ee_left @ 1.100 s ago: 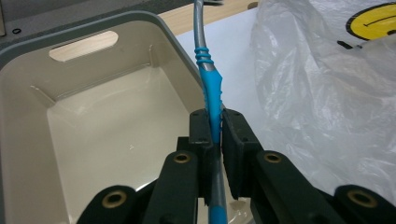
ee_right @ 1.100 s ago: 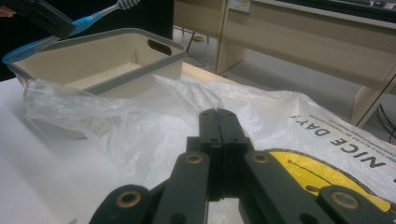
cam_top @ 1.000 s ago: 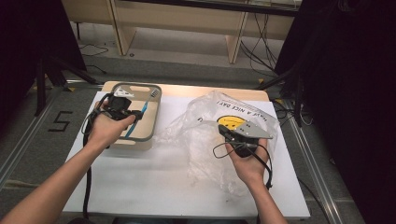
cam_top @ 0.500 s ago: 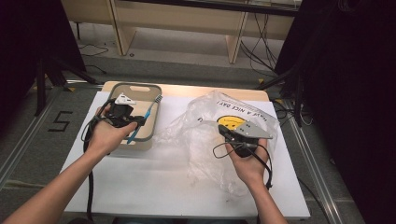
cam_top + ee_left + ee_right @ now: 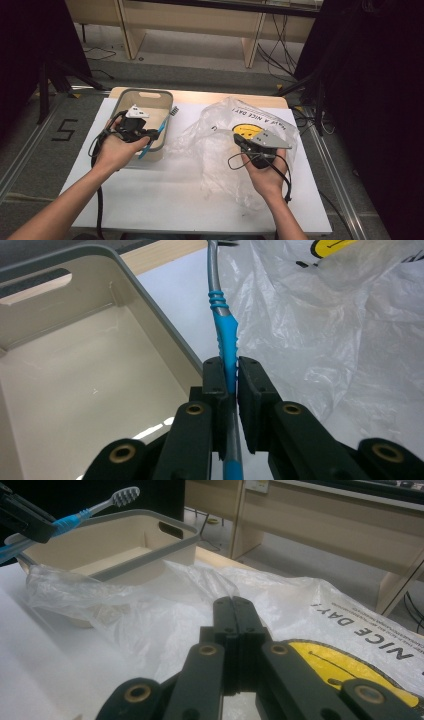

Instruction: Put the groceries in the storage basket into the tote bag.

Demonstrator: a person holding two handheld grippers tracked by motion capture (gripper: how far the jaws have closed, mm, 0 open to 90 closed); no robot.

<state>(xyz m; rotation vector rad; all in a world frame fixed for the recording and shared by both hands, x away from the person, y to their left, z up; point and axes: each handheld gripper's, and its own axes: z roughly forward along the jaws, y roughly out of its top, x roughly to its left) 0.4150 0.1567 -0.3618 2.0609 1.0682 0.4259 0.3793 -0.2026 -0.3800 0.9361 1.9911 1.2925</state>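
Left hand-held gripper [image 5: 229, 385] clamps a blue toothbrush [image 5: 226, 340] over the bin [image 5: 131, 100] rim. Right hand-held gripper [image 5: 234, 611] — jaws closed, empty — rests on bag [image 5: 225, 145] printed "HAVE A NICE DAY!" Floor marking — "5" [image 5: 65, 129].

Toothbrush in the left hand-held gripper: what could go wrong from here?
1. The left hand-held gripper clamps the toothbrush on its narrow blue handle; it might pivot or slip between the pads.
2. The toothbrush hangs over the beige bin's right rim; released here, it could catch the wall and land on the white table.
3. The right hand-held gripper is shut on the plastic bag; a tug may drag it against the bin.
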